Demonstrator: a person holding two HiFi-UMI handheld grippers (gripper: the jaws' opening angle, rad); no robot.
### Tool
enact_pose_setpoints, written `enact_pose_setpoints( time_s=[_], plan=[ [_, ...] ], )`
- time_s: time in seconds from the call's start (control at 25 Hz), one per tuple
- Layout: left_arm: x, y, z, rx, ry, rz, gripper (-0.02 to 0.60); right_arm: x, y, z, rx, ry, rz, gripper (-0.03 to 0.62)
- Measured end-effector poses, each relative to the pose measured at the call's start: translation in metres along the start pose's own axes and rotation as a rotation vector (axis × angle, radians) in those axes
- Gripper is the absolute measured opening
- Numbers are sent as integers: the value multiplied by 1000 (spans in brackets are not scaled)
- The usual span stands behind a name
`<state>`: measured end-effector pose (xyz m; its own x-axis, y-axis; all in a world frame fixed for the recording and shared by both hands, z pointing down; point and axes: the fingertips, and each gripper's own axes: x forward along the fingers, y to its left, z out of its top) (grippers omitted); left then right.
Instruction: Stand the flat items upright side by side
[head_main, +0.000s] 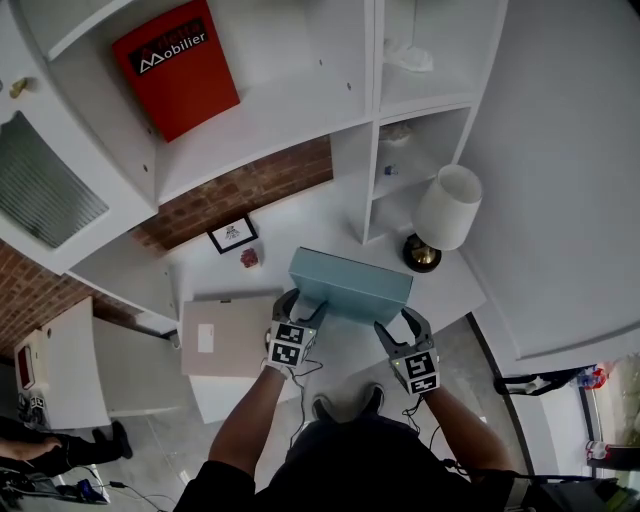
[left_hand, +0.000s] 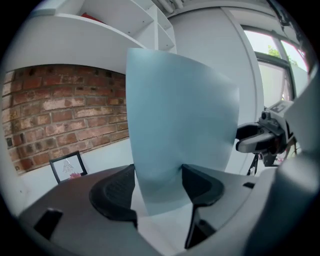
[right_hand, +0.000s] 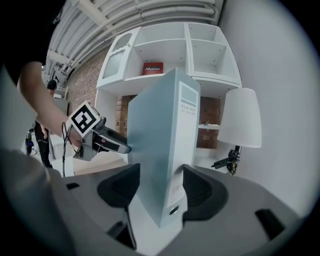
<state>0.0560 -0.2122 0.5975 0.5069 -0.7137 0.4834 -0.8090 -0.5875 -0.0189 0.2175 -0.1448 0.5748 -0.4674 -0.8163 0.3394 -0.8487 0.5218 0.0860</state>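
Observation:
A light blue binder (head_main: 350, 285) is held upright over the white tabletop (head_main: 300, 215), between both grippers. My left gripper (head_main: 297, 305) is shut on the binder's left end; in the left gripper view (left_hand: 157, 182) the pale blue cover (left_hand: 180, 130) runs up between both pads. My right gripper (head_main: 400, 328) grips the right end; in the right gripper view (right_hand: 160, 185) the labelled spine (right_hand: 182, 145) sits between the pads. A beige flat folder (head_main: 225, 335) lies flat at the left of the left gripper.
A lamp with a white shade (head_main: 445, 210) stands at the right, close to the binder's far end. A small framed picture (head_main: 232, 234) and a pink object (head_main: 249, 258) sit by the brick wall. A red book (head_main: 175, 65) lies on an upper shelf.

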Motion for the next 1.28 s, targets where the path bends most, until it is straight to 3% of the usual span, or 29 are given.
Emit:
enact_pose_setpoints(
  time_s=[0.08,0.16,0.28,0.4,0.6,0.68,0.92,1.28],
  plan=[
    [1,-1,0,-15,1,4,279,-3,-6,-5,46,13,34,238],
    [2,-2,0,-18,4,0,279,-7,-14,-12,57,33,58,247],
    [3,0,-8,-24,51,2,279,0,-22,-14,11,72,113,348],
    [0,2,-21,-36,122,12,279,16,-19,-11,-53,116,191,403],
    [-22,3,-23,-108,120,-2,279,31,-12,-10,-102,162,245,375],
    [-33,6,-22,-137,106,-7,279,34,-16,-11,-112,180,236,341],
    [-67,10,-16,-235,40,-18,278,40,-17,-9,-89,194,172,327],
    [-108,17,2,-302,-56,-69,276,65,-40,-8,64,263,-124,327]
  ],
)
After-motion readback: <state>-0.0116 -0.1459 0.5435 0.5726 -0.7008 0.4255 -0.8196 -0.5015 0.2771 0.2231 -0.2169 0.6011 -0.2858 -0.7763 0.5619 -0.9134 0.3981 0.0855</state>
